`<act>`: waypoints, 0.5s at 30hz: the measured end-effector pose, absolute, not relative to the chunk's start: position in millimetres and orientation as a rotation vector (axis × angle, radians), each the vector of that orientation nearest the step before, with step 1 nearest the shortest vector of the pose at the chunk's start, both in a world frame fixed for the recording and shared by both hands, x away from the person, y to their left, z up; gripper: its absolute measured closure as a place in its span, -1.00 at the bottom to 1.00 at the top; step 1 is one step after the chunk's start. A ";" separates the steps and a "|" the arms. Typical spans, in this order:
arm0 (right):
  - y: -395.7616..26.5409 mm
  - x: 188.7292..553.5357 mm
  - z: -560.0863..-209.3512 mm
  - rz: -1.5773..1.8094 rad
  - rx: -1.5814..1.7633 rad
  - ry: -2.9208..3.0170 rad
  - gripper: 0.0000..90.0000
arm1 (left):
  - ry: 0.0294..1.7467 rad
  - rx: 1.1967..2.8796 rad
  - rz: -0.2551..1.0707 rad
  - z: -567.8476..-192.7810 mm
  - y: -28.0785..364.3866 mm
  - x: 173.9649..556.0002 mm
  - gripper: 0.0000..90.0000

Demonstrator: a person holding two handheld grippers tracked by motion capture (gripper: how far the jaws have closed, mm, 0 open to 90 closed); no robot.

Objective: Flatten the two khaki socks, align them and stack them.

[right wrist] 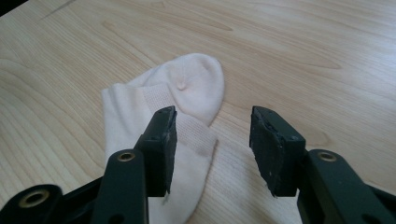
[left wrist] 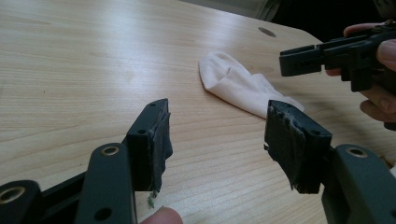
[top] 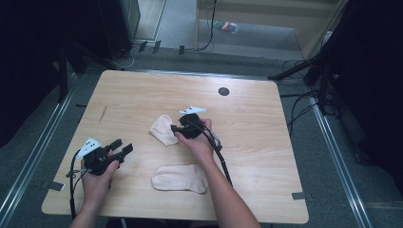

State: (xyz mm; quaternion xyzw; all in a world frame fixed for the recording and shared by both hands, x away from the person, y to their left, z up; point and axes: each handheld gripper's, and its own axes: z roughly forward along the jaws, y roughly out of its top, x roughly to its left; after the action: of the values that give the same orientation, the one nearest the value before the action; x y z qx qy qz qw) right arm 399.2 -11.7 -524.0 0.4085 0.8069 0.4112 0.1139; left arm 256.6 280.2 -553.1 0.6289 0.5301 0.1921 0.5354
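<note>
Two pale pink socks lie on the wooden table (top: pixel 266 142). One sock (top: pixel 160 129) is folded near the middle, and the other sock (top: pixel 179 178) lies flat near the front edge. My right gripper (top: pixel 175 128) hovers at the folded sock's right edge, jaws open. In the right gripper view that sock (right wrist: pixel 187 88) lies just ahead of and partly under the open right gripper (right wrist: pixel 212 130), with nothing pinched. My left gripper (top: pixel 122 148) stands open over bare wood at the front left. In the left gripper view the left gripper (left wrist: pixel 217 135) is empty, with the folded sock (left wrist: pixel 233 81) beyond it.
A dark round grommet hole (top: pixel 223 91) sits near the table's far edge. Black stands and cables (top: pixel 304 102) lie on the floor to the right of the table. The right gripper (left wrist: pixel 303 58) and its hand appear at the upper right of the left gripper view.
</note>
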 end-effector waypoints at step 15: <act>10.1 407.5 -535.8 1.144 1.156 2.433 0.19 | 1.268 1.516 0.446 -553.1 279.3 258.0 -0.06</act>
State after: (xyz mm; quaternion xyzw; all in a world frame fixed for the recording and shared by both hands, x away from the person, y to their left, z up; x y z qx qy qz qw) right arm 407.5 10.1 -535.8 0.3927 0.8266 0.3887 0.1072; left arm 258.0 279.3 -553.1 0.6347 0.5311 0.1869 0.5293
